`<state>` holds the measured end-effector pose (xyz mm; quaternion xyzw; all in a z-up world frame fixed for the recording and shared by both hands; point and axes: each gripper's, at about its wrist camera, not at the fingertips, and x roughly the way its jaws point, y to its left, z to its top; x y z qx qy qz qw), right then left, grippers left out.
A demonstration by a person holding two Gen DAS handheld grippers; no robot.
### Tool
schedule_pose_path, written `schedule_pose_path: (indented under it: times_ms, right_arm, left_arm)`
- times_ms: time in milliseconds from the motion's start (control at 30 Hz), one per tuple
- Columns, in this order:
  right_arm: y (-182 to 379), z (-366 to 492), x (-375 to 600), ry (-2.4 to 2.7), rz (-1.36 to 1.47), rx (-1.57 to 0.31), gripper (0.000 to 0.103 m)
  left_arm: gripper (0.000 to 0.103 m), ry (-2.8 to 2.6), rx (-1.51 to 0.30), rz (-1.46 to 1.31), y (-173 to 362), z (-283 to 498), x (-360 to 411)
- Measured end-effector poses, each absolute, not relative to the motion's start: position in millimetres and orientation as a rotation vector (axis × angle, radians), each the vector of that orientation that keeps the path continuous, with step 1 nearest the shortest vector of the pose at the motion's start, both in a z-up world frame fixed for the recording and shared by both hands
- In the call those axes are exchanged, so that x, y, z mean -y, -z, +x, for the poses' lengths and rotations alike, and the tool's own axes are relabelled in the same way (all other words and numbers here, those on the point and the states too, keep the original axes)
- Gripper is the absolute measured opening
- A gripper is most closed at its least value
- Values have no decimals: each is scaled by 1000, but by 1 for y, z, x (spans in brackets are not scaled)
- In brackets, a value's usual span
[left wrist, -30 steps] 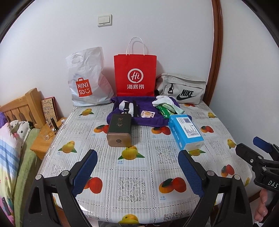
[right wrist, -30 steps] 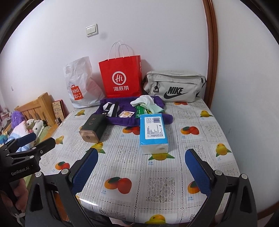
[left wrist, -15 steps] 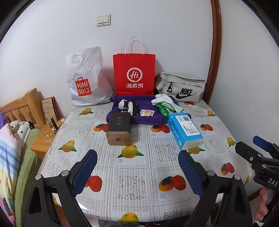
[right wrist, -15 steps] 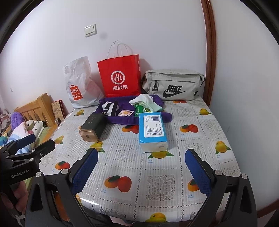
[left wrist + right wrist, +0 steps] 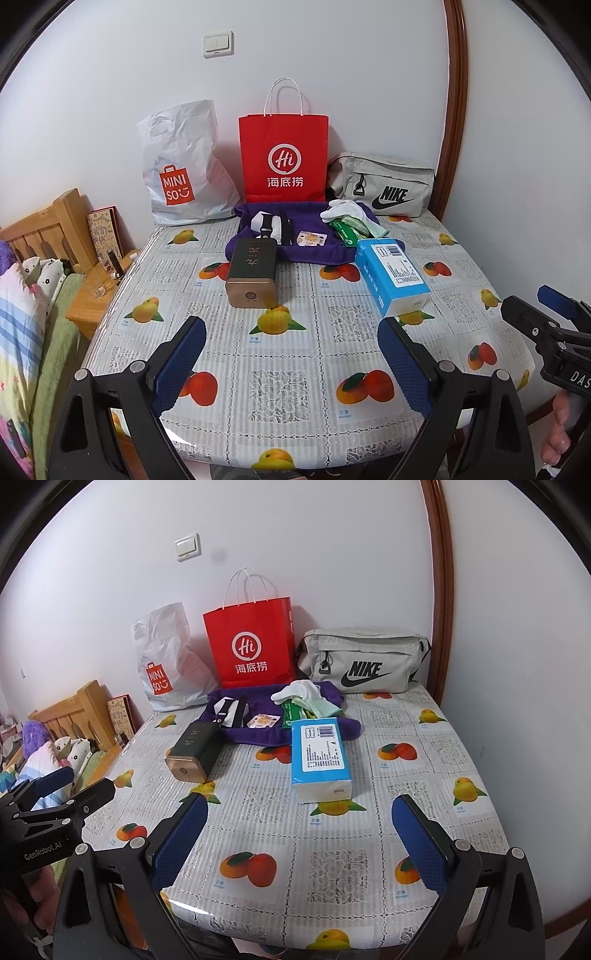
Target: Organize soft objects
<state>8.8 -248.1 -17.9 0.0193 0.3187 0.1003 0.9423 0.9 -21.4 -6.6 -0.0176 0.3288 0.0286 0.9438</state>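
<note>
Left gripper (image 5: 291,354) and right gripper (image 5: 301,834) both spread wide, empty, over the table's near edge (image 5: 295,928). Bare cloth ahead. Mid-table: dark tin (image 5: 253,271), blue tissue pack (image 5: 320,758). Purple towel (image 5: 314,251) behind, white glove (image 5: 341,208) on it. Bags along far wall edge.

black hand-held gripper (image 5: 291,365) frames, blue ribbed pads (image 5: 179,360), silver screws.
</note>
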Motion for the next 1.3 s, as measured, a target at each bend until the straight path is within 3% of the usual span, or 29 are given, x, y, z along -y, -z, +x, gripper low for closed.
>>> schedule_pose_path:
  times_ms: [1300]
  right_arm:
    - [18,7,243,-211,25,-652,99]
  left_arm:
    - [94,-61,-672,-35,6,0,12]
